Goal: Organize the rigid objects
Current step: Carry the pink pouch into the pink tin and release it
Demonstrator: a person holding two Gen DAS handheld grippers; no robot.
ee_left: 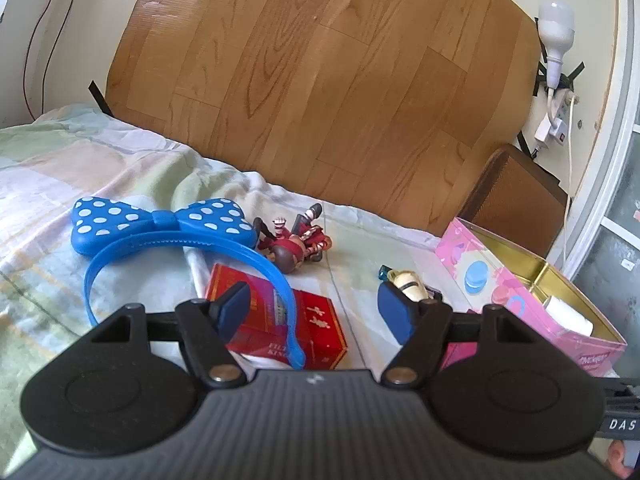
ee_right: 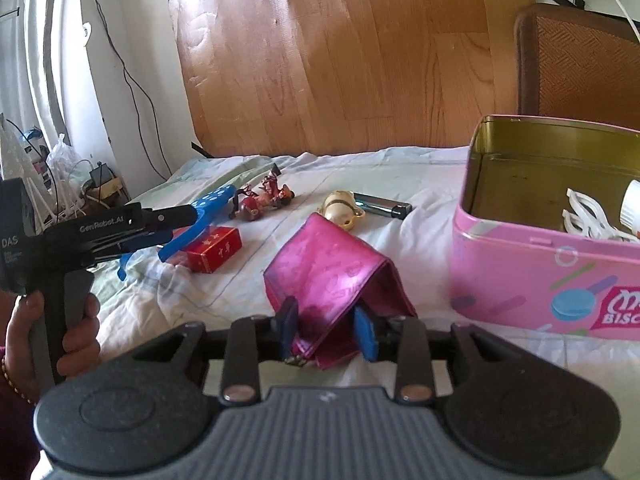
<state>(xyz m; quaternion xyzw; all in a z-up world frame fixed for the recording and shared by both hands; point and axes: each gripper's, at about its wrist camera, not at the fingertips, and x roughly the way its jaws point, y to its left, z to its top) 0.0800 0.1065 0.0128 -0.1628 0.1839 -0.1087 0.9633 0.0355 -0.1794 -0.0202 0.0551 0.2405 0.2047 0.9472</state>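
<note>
The right gripper [ee_right: 326,334] straddles the near corner of a pink wallet [ee_right: 332,276] lying tented on the bedsheet [ee_right: 400,176], just beside the pink biscuit tin [ee_right: 520,276] at the bed's right edge. Its fingers stand partly apart, and whether the pads press the wallet I cannot tell. To do this step well, probably seat both pads squarely on the flap before lifting, then clear the tin's rim. The left gripper [ee_left: 316,312] hovers open and empty over a red box [ee_left: 316,320] and a blue bow headband [ee_left: 160,220].
</note>
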